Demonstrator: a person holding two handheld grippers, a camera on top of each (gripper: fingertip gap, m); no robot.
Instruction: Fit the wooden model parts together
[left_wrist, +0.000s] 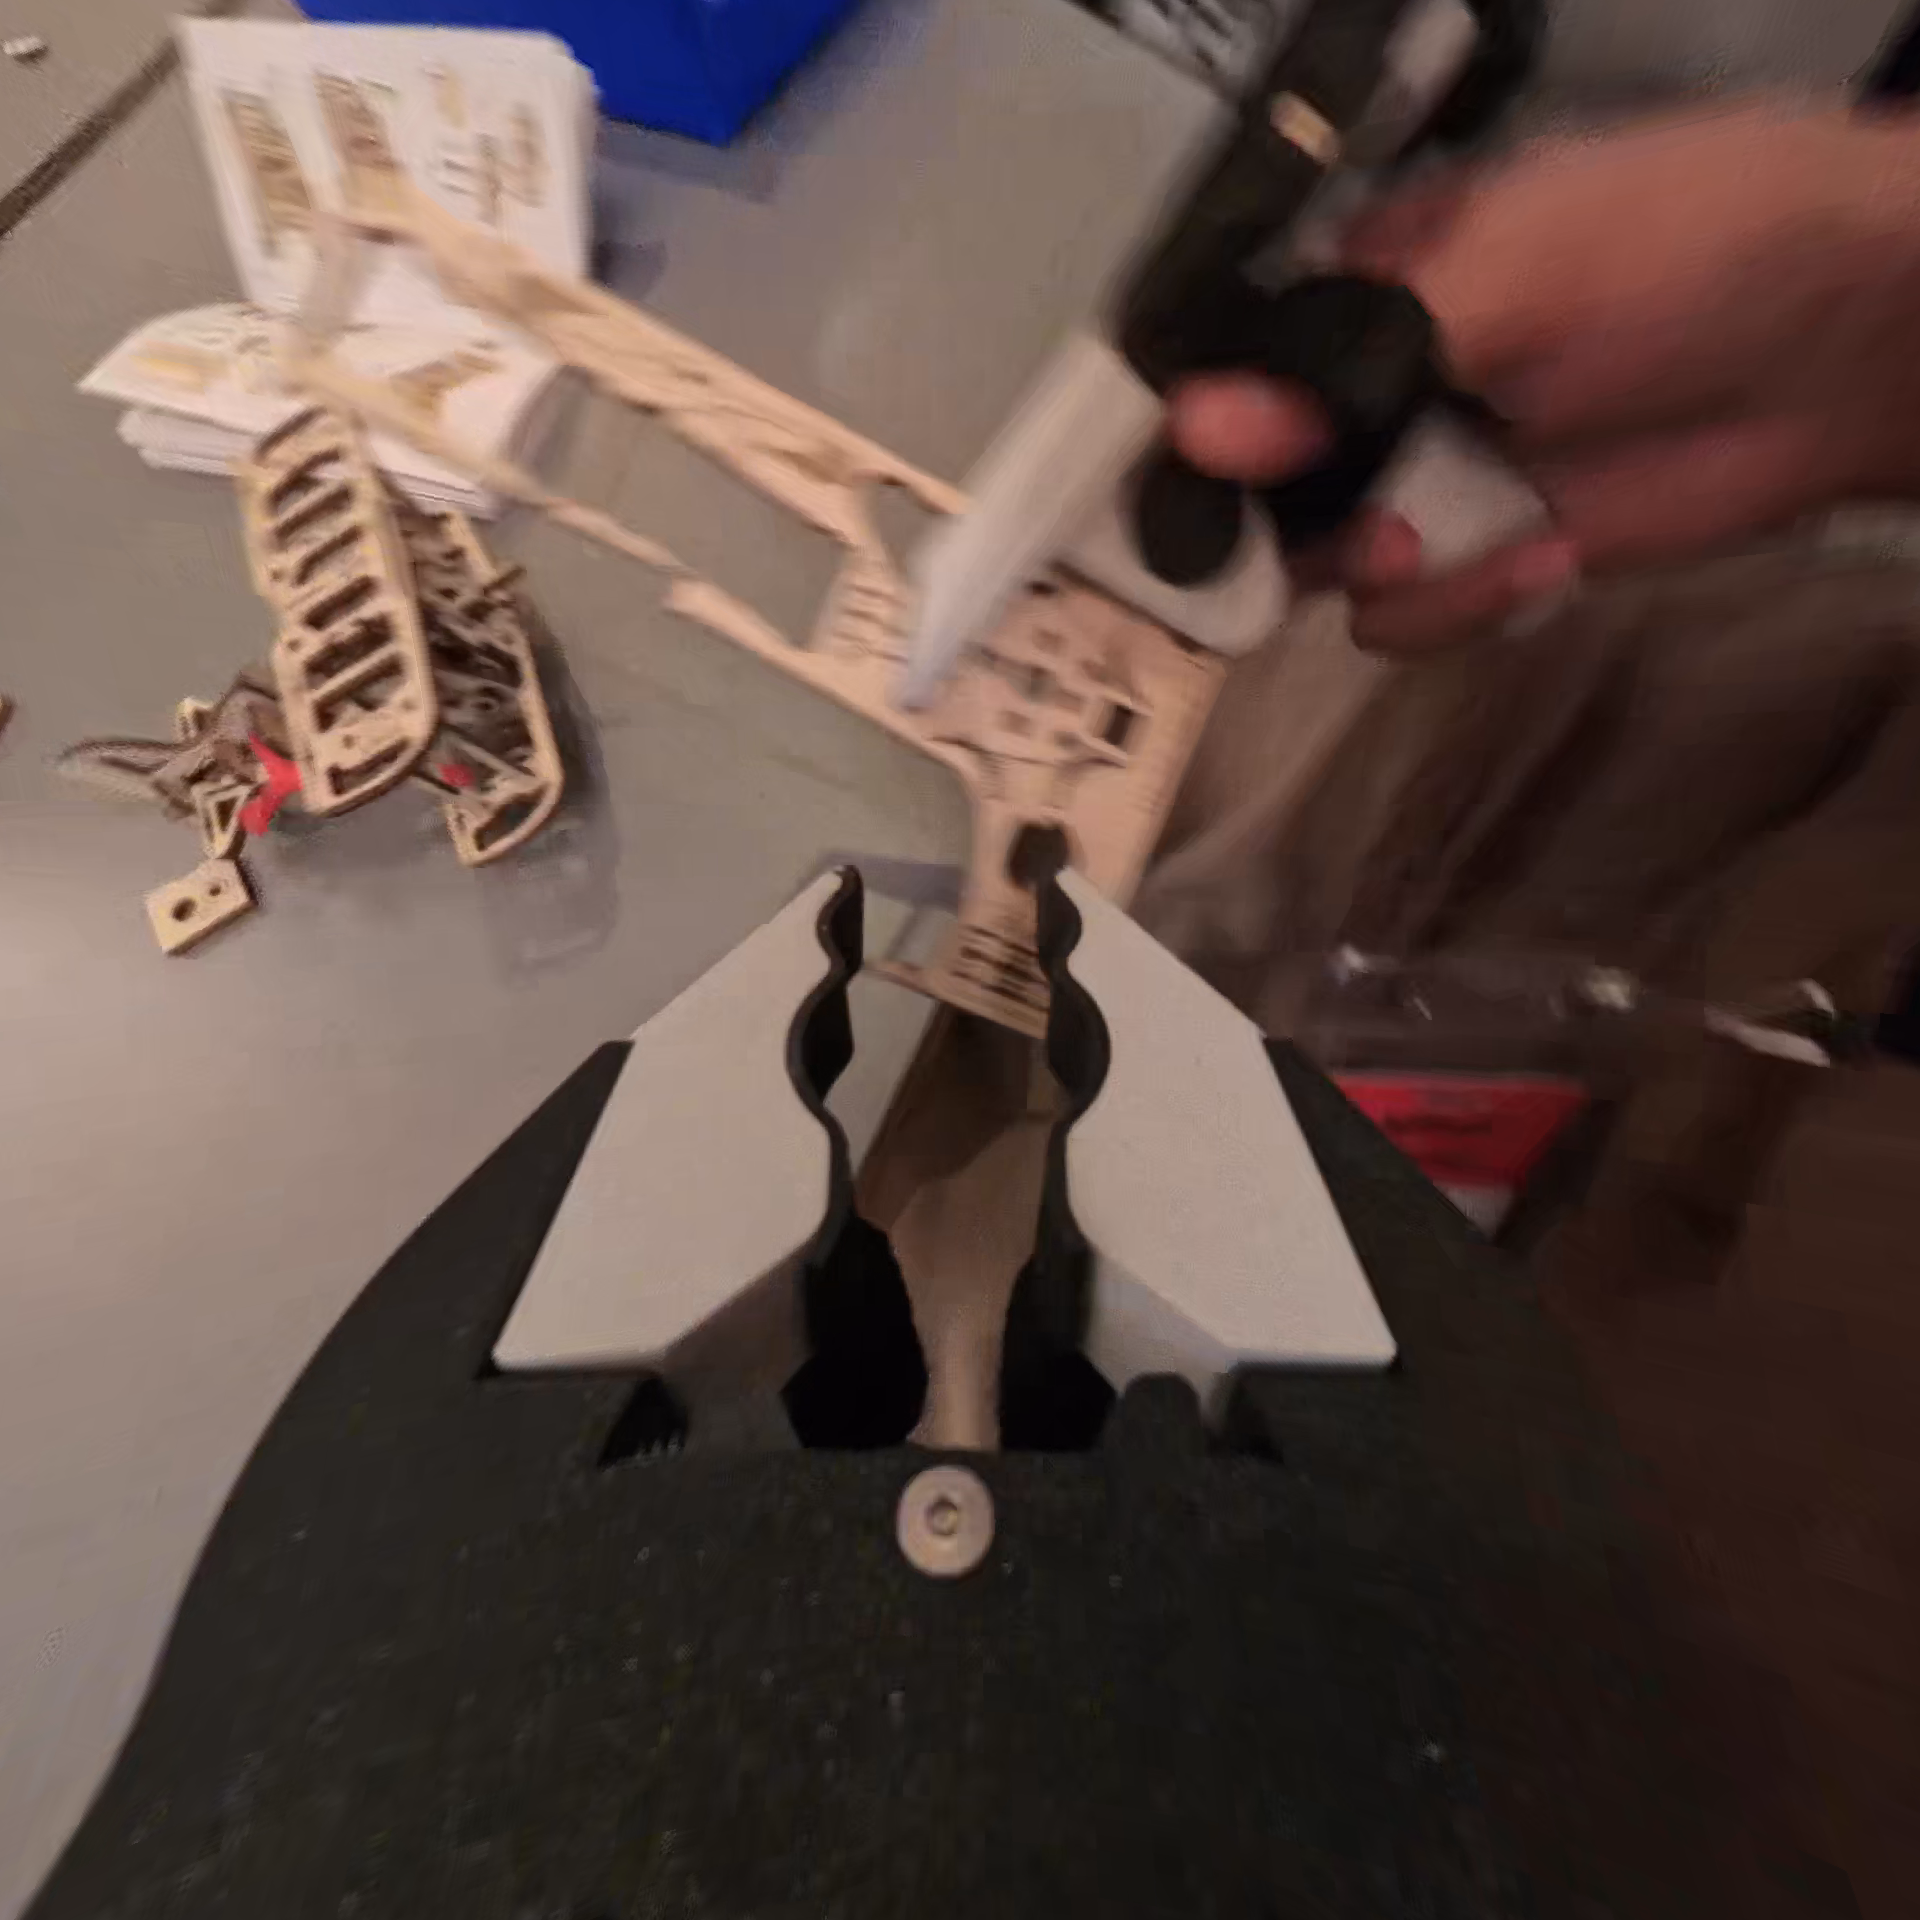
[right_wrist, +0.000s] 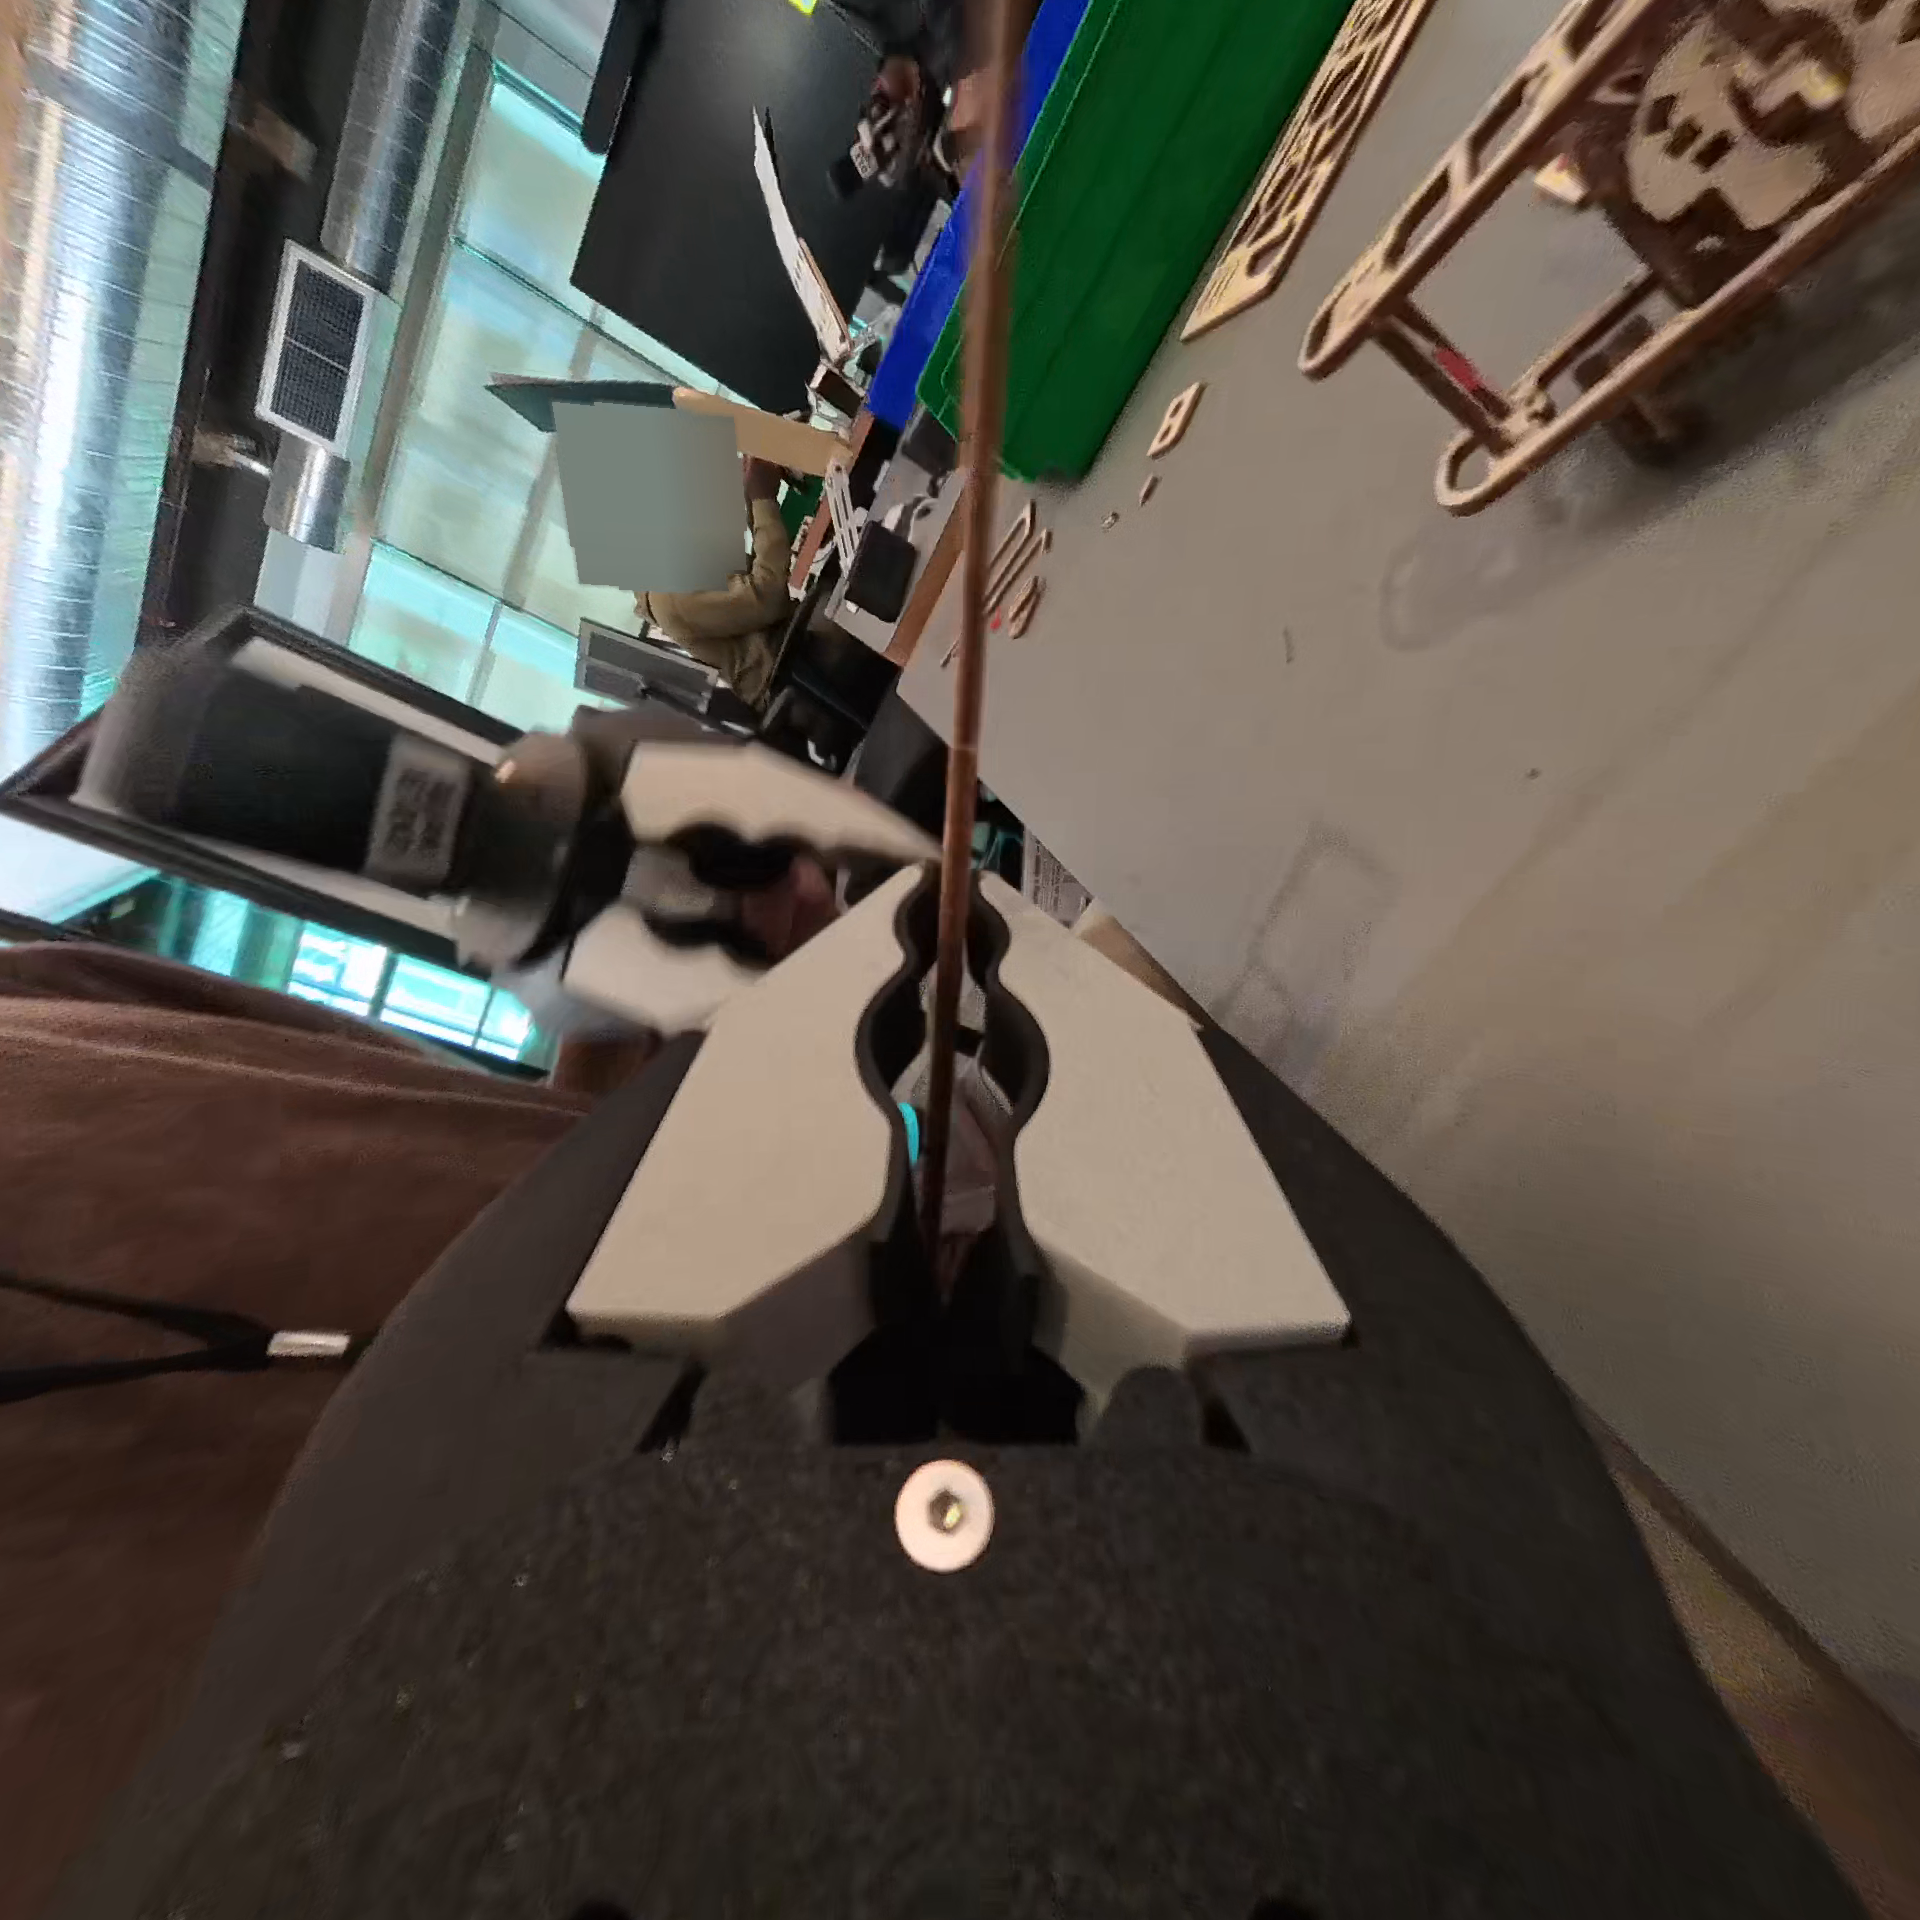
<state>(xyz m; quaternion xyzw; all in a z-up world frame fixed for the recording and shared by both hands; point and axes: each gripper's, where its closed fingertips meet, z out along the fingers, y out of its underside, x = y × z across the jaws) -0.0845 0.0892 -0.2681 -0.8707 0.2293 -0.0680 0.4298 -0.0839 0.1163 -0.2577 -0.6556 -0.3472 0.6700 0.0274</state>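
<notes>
A thin laser-cut wooden sheet (left_wrist: 790, 436), with many parts punched out, hangs in the air over the grey table (left_wrist: 364, 1143). My right gripper (right_wrist: 951, 894) is shut on it; in its own view the sheet (right_wrist: 982, 468) shows edge-on as a thin brown line. The right gripper also shows in the left wrist view (left_wrist: 966, 592), held by a hand (left_wrist: 1662, 364). My left gripper (left_wrist: 951, 894) is open, and the sheet's lower tab lies between its tips against the right pad. In the right wrist view the left gripper (right_wrist: 831, 883) shows with its jaws apart, its tip at the sheet. A partly built wooden model (left_wrist: 395, 665) stands on the table.
Instruction booklets (left_wrist: 395, 156) lie behind the model, with a blue bin (left_wrist: 675, 52) beyond them. A small loose wooden piece (left_wrist: 197, 909) lies at the left. A clear bag with a red label (left_wrist: 1455, 1122) is at the right. A green bin (right_wrist: 1122, 208) and another wooden sheet (right_wrist: 1309, 156) sit farther back. Left and right tips are no more than a few centimetres apart. Both grippers' tips are roughly 25 centimeters from the small loose wooden piece (left_wrist: 197, 909).
</notes>
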